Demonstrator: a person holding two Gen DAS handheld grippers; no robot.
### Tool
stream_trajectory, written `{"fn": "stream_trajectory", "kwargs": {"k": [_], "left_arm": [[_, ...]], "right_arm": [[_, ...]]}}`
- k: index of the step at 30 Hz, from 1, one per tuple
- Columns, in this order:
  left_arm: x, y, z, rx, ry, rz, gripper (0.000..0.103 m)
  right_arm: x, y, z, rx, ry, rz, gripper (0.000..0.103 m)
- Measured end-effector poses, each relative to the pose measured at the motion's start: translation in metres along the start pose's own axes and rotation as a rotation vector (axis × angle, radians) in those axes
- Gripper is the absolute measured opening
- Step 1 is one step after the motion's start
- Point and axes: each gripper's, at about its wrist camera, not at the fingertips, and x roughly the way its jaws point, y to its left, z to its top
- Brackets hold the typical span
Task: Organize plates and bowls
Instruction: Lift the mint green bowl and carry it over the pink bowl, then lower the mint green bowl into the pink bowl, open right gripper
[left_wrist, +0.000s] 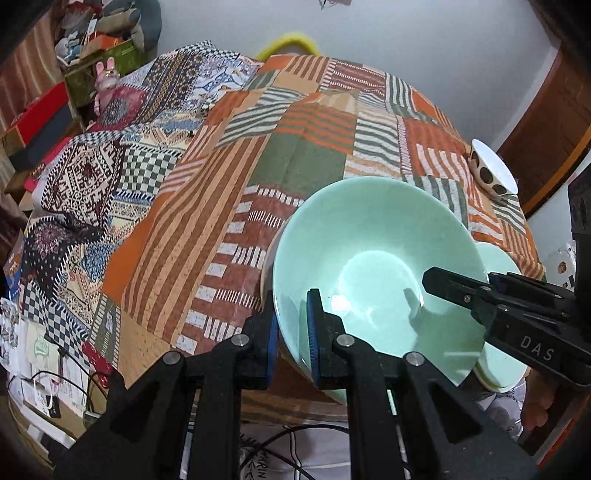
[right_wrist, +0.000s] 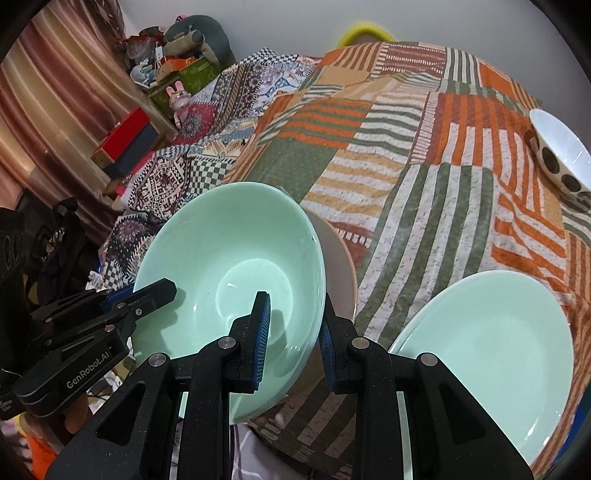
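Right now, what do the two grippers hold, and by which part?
Both hold the green bowl by its rim: left gripper and right gripper on opposite sides.

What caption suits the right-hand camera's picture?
Both grippers clamp the mint bowl's rim, beside a mint plate.

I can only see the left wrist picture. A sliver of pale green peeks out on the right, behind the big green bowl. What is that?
Observer: It is a pale green plate, lying flat on the patchwork cloth beside the green bowl.
Operator: Is anything tucked behind the bowl on its other side?
Observer: Yes, a beige dish shows just past the bowl's rim.
Operator: And how does the other hand-held gripper hold on?
Observer: The right hand-held gripper straddles the bowl's rim, with one finger inside and one outside.
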Motion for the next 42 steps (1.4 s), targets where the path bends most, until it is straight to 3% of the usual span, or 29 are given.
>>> {"fn": "stream_trajectory", "kwargs": {"k": [15,26,29,34,42], "left_arm": [[0.015,0.002,0.004,0.028,-0.016,0.094,0.012],[0.02,0.009,0.006,0.0,-0.001,0.075,0.013],[0.023,0.008,0.006,0.004,0.009,0.087,0.013],[0.022,0.004,0.007,0.017,0.01,0.099,0.013],[-0.006,-0.004,0.018,0.01,-0.025,0.066,0.013]], "right_arm": [[0.013,0.0,0.0,-0.005,0.037,0.021,0.024],[0.013,0.005,0.001,-0.047,0.044,0.012,0.025],[0.004,0.002,0.003,-0.047,0.01,-0.016,0.026],[-0.019,-0.005,0.006,-0.044,-0.07,-0.007,0.042],[-0.036,-0.016,0.004,-0.042,-0.104,-0.015,0.042]]}}
